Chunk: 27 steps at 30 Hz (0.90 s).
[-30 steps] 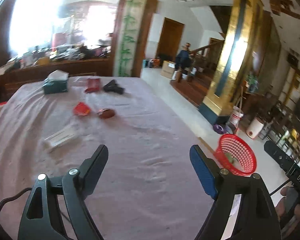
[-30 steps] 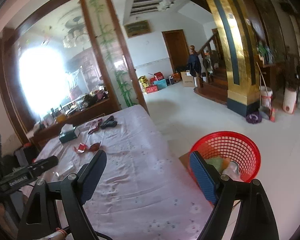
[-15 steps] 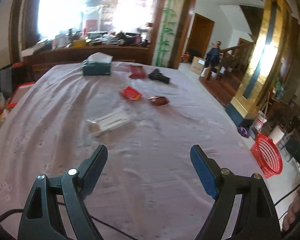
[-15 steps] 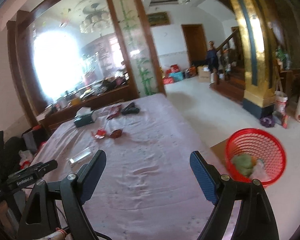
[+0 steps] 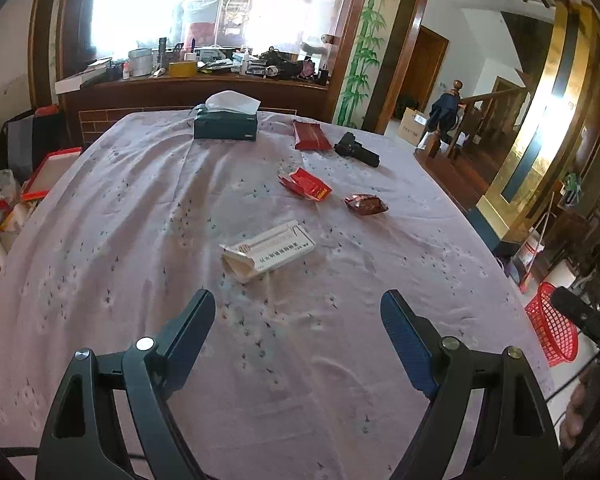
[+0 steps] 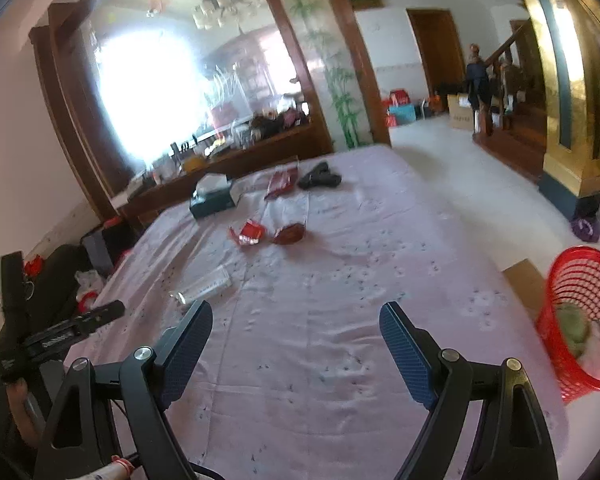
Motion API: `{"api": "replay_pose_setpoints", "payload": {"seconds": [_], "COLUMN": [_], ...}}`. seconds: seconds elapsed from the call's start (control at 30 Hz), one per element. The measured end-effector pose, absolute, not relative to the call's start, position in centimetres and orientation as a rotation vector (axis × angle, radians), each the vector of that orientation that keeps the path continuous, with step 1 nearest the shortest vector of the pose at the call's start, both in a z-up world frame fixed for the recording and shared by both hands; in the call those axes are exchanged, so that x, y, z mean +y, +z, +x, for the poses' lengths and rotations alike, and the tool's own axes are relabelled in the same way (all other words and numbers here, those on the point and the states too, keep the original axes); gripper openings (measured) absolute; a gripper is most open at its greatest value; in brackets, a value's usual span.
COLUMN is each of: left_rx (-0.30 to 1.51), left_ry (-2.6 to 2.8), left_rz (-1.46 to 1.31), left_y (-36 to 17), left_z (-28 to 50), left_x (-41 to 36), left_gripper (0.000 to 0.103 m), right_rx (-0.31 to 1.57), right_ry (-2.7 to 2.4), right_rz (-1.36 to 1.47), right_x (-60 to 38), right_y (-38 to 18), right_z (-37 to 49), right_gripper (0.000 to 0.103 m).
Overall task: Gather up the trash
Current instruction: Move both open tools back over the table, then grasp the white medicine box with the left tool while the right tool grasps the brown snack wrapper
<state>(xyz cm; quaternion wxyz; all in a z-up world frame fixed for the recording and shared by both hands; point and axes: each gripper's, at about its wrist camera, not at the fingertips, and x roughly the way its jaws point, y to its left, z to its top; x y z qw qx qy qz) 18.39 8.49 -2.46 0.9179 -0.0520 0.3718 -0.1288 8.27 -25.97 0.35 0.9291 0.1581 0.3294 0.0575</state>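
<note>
Both views have swung from the red basket point(image 6: 584, 320) toward the bench point(image 5: 100, 240). Left gripper point(image 5: 298, 320) and right gripper point(image 6: 296, 330) gape wide, empty. Mid-bench, a white carton point(image 5: 268, 250) with unreadable print lies slantwise; beyond, a red wrapper point(image 5: 306, 184), then a tissue box point(image 5: 225, 126).
</note>
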Motion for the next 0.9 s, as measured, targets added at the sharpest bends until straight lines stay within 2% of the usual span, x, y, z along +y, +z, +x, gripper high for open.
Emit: {"api": "replay_pose_setpoints", "payload": {"seconds": [0.33,0.57,0.73,0.9], "left_rx": [0.819,0.89,0.976,1.026], "left_ry": [-0.254,-0.323,-0.362,-0.375], "left_rz": [-0.151,-0.059,-0.046,-0.04], "left_y": [-3.2,-5.1,-7.9,-10.0], "left_z": [24.0,28.1,31.9,34.9], "left_x": [11.0,9.0,8.2,7.4], "left_gripper": [0.083,0.083,0.083,0.083], "right_rx": [0.746,0.822,0.907,0.992], "right_ry": [0.232,0.254,0.224,0.19], "right_rz": [0.338,0.452,0.538,0.639], "right_x": [-23.6,-23.5,-23.5,-24.0], "right_y": [-0.7,-2.6,-5.5,-9.3], "right_z": [17.7,24.7,30.4,34.7], "right_gripper": [0.089,0.089,0.088,0.082]}}
